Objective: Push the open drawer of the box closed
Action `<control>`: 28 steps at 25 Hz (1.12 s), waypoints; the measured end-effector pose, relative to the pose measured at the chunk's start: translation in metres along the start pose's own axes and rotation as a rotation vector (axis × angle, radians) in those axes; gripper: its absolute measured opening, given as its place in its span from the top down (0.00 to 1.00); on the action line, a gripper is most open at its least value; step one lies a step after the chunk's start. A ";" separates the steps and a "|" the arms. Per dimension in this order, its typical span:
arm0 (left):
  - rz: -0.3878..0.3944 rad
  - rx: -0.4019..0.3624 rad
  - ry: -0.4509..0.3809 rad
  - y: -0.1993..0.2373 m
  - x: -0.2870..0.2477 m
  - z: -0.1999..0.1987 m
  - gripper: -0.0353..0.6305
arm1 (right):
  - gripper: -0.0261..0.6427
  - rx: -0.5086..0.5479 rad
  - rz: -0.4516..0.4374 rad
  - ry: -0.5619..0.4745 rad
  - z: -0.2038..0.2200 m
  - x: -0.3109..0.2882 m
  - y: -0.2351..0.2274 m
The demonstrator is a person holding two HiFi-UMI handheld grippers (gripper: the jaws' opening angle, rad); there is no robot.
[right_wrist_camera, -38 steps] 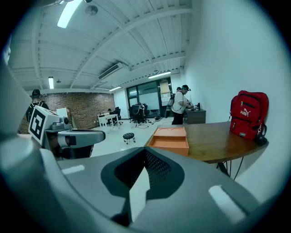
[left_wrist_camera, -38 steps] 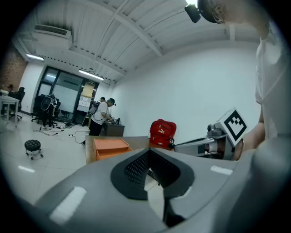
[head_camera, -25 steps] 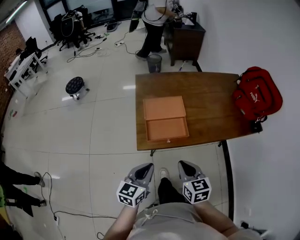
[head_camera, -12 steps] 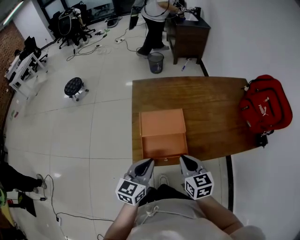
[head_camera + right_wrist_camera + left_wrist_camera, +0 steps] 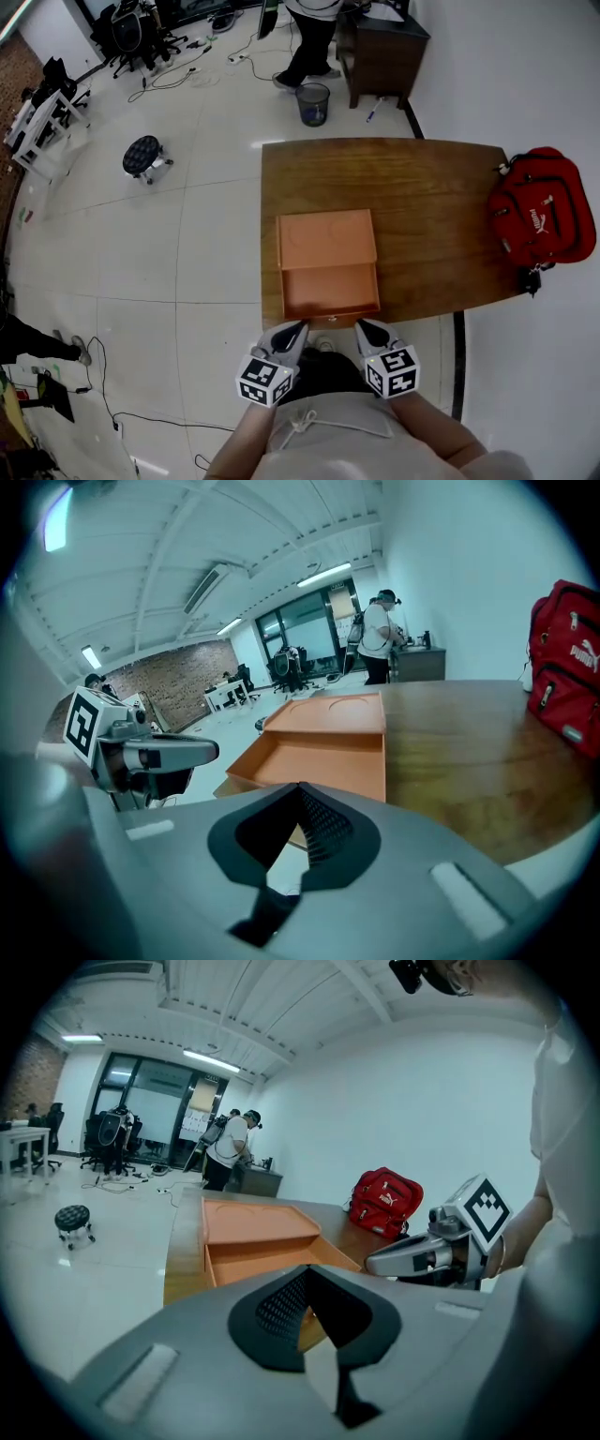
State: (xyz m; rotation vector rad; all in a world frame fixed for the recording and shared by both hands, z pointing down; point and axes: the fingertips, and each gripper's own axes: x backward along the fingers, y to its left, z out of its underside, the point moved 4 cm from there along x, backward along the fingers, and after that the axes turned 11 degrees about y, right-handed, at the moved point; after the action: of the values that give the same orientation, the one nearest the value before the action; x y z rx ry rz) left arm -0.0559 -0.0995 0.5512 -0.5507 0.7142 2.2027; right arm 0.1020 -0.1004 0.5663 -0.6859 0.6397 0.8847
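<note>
An orange box (image 5: pixel 326 238) lies on the wooden table (image 5: pixel 431 197) near its front left edge. Its open drawer (image 5: pixel 330 291) sticks out toward me, empty. Both grippers hover just off the table's front edge, pointing at the drawer front. The left gripper (image 5: pixel 289 334) is shut, a little left of the drawer's small knob (image 5: pixel 337 321). The right gripper (image 5: pixel 366 331) is shut too, at the drawer's right corner. In the left gripper view the drawer (image 5: pixel 253 1258) sits just beyond the left gripper (image 5: pixel 307 1271). In the right gripper view the drawer (image 5: pixel 323 761) lies ahead of the right gripper (image 5: pixel 300 787).
A red backpack (image 5: pixel 544 217) rests on the table's right end. Beyond the table stand a trash bin (image 5: pixel 314 103), a dark cabinet (image 5: pixel 384 47) and a person (image 5: pixel 307 37). A round stool (image 5: pixel 142 156) and cables lie on the tiled floor to the left.
The view has closed in on the table. Both grippers have moved forward from over the floor to just before the drawer front; the box and drawer have not shifted.
</note>
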 end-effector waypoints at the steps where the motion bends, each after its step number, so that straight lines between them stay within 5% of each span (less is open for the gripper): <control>1: 0.006 0.010 0.014 0.001 -0.004 0.004 0.94 | 0.95 -0.009 -0.006 0.021 0.005 -0.005 0.000; 16: 0.026 0.116 0.115 0.024 -0.047 0.049 0.94 | 0.95 -0.032 -0.026 0.145 0.026 -0.056 -0.011; 28: 0.007 0.114 0.095 0.044 -0.060 0.017 0.94 | 0.95 -0.063 -0.021 0.105 -0.013 -0.067 -0.029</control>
State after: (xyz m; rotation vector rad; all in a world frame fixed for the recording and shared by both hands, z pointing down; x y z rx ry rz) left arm -0.0540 -0.1447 0.6126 -0.5981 0.8872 2.1383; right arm 0.0912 -0.1546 0.6159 -0.7987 0.6988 0.8567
